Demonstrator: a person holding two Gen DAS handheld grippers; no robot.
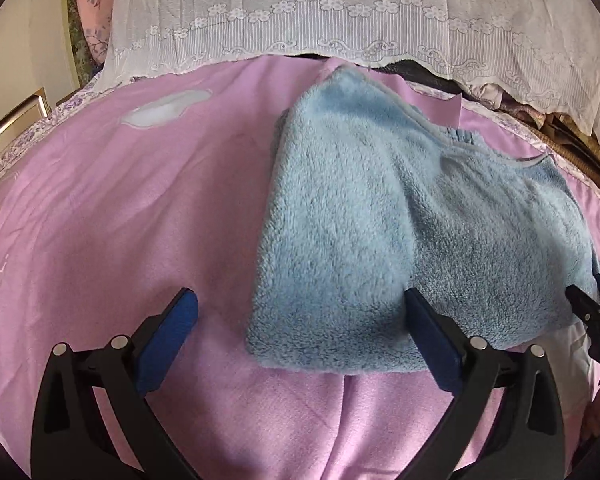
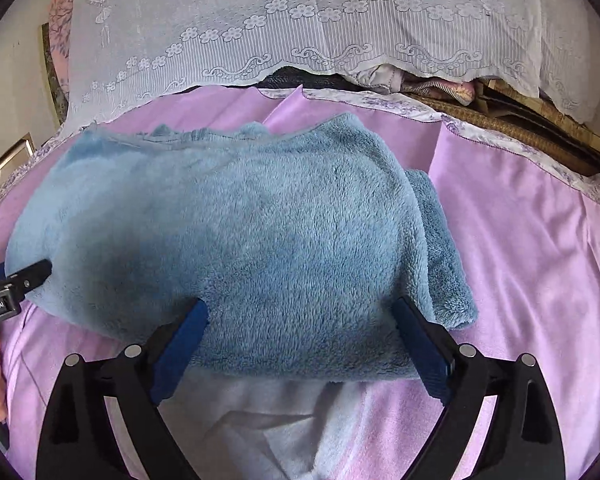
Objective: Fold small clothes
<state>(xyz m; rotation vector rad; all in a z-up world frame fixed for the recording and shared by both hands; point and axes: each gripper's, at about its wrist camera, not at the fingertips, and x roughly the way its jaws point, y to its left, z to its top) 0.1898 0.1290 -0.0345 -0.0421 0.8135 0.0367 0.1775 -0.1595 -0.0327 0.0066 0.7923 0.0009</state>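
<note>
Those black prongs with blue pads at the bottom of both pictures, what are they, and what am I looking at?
They are hand-held grippers, one in each of a person's hands; no robot arm is here. Each carries a wide-angle camera looking forward along its two fingers, so you get one picture per hand.

In the left wrist view the left gripper is open, with nothing clamped. In the right wrist view the right gripper is open too, at the near edge of a fluffy blue garment. That garment lies partly folded on a pink sheet. A white lace cloth hangs behind, and a white cloth shows beneath the garment's near edge.
</note>
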